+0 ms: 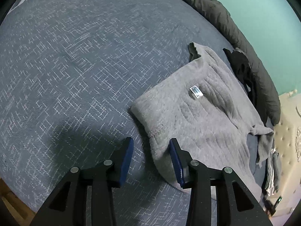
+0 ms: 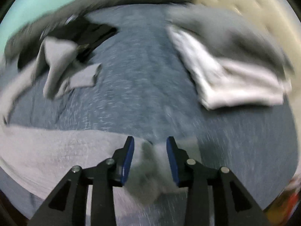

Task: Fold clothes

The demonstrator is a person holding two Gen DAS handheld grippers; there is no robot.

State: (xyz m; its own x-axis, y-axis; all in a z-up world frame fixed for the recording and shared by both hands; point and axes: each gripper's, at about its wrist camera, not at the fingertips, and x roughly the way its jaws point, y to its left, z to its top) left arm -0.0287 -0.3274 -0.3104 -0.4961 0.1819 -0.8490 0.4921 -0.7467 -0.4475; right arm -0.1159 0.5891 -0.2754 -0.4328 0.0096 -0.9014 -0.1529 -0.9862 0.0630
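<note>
- The grey fleece garment lies spread on the blue patterned bedspread, right of centre in the left wrist view, inside facing up with its label showing; laid flat like this, it suits folding.
- The left gripper sits at the lower centre, jaws wide apart over the garment's near edge. It grips nothing, though cloth lies between the pads, so it looks lined up to pinch that edge.
- The right gripper, lower centre of its blurred view, also stands well open with a bunched fold of grey fabric between the pads; they do not appear to press it.
- A folded white and grey pile rests at the upper right, likely set aside.
- Dark clothing lies at the upper left.
</note>
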